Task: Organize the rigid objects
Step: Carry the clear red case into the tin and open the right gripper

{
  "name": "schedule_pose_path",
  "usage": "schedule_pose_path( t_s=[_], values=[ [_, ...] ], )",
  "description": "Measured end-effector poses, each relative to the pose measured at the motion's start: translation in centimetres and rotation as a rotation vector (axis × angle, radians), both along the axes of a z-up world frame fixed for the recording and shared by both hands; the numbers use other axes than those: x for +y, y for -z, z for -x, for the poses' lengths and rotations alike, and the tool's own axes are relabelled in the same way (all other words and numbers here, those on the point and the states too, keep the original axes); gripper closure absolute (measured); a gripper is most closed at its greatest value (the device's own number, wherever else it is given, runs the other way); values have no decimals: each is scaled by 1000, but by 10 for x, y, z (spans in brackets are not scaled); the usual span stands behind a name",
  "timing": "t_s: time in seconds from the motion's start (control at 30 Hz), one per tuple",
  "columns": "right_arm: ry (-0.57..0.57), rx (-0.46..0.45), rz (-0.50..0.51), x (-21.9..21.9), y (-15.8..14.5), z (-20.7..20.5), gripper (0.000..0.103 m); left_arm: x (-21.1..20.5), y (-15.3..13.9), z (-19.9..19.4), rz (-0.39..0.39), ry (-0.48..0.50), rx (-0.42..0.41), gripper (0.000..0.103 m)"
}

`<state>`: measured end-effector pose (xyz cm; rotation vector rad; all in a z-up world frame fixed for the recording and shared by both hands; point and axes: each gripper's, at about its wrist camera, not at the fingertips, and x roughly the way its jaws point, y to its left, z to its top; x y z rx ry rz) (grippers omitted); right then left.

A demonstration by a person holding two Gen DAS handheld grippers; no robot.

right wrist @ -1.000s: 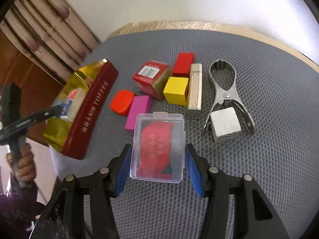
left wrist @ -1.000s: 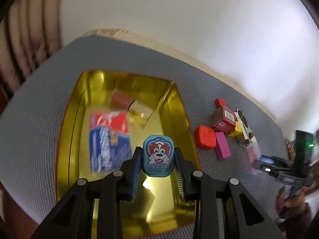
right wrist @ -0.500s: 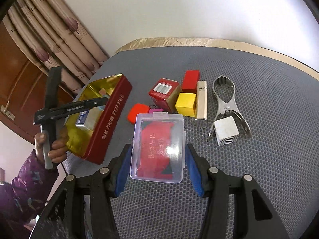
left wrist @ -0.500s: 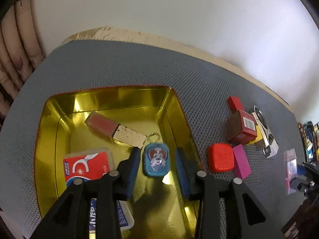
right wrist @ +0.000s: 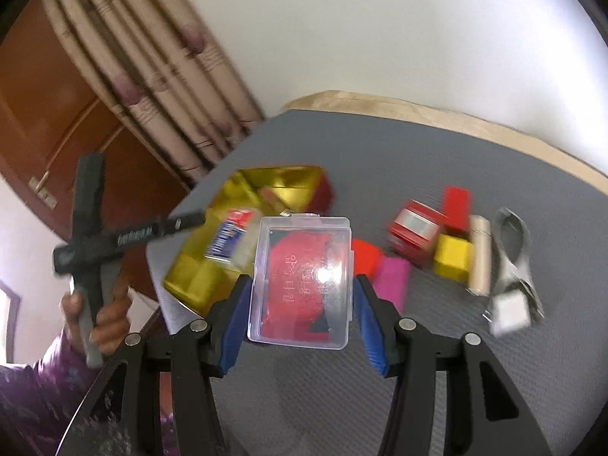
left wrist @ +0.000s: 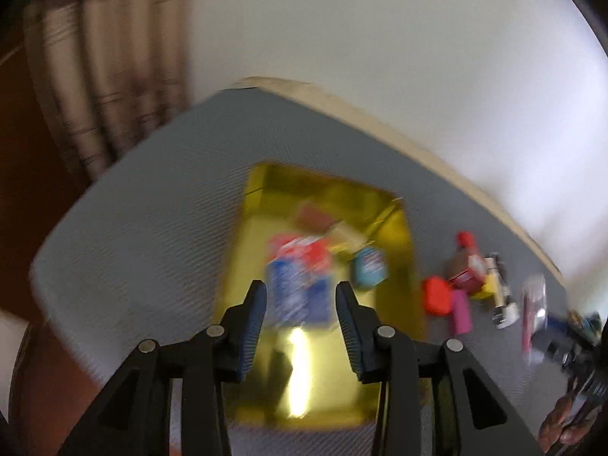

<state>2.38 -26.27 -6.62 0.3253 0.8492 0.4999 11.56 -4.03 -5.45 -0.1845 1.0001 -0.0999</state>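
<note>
The left gripper (left wrist: 300, 306) hangs above the gold tin (left wrist: 402, 235) with its ribbed blue pads spread apart and nothing between them. Beyond the jaws, inside the shiny mirror-like tin, lie a flat red-and-blue card pack (left wrist: 300, 277), a small rounded blue tag (left wrist: 369, 271) to the right of the jaws, and a blurred pinkish block (left wrist: 313, 216) further ahead; motion blur hides finer detail.

The right gripper (right wrist: 300, 304) is clamped on a clear plastic box (right wrist: 302, 281), a flat rectangular case with rounded corners and a red insert showing through its glossy lid. It is held above the grey woven mat (right wrist: 399, 152). Ahead and left of these jaws sits the tin, red on its outer wall.

Ahead and right of the jaws, loose on the mat, are a rounded red case (right wrist: 366, 256), a pink bar (right wrist: 391, 279), a red carton (right wrist: 416, 230), a yellow cube (right wrist: 452, 256), a red block (right wrist: 456, 205), a ribbed beige stick (right wrist: 478, 254), a bare metal clamp (right wrist: 513, 243) and a white cube (right wrist: 509, 313).
</note>
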Motion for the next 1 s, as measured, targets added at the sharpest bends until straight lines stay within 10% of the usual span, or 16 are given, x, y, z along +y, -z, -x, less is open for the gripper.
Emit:
schedule_pose_path(
  t_s=[0.27,1.0],
  values=[
    [-76,98,-12,61,9,-77,53,57,17,58,-38,-194,-36,65],
    [1,236,97,117,60,-180,51,30,20,54,-38,-20,-38,64]
  ],
)
